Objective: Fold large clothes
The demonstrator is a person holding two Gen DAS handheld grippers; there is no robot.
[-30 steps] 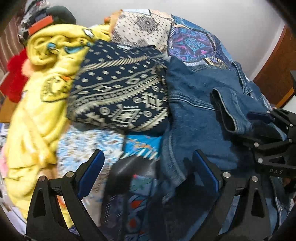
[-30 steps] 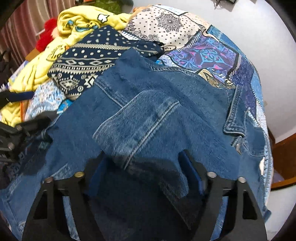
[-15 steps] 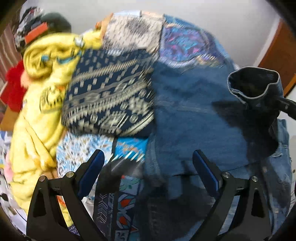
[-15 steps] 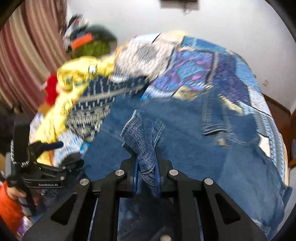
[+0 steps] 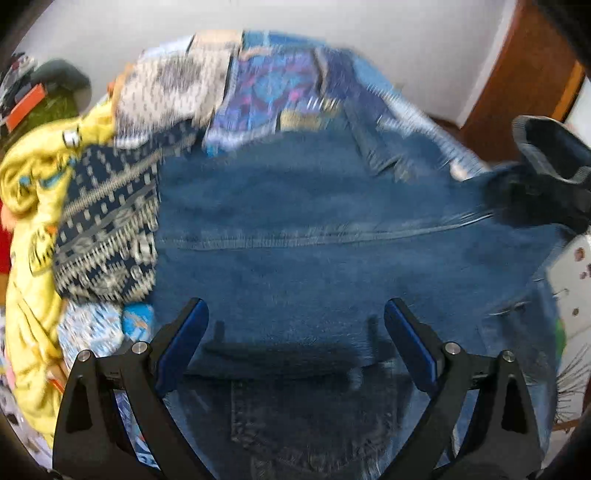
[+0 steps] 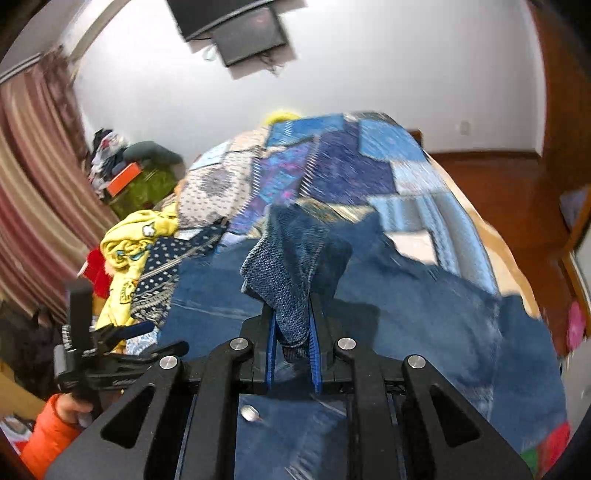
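Denim jacket [image 5: 314, 236]: I see it spread flat across the patchwork bedspread [image 6: 354, 166], its cuff [image 6: 295, 273] lifted clear.
Right gripper [image 6: 293, 354]: my fingers are clamped together on that cuff.
Left gripper [image 5: 295, 332]: fingers wide apart, hovering over the jacket's near part, gripping nothing.
Beside it: navy patterned garment [image 5: 107, 236] touching the jacket's left edge; yellow garment [image 5: 29, 206] beyond.

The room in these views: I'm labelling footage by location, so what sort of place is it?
Most likely a home bedroom. A patchwork quilt covers what looks like a bed, with a denim jacket spread on it, striped curtains hang at one side, and a screen is mounted on the wall.
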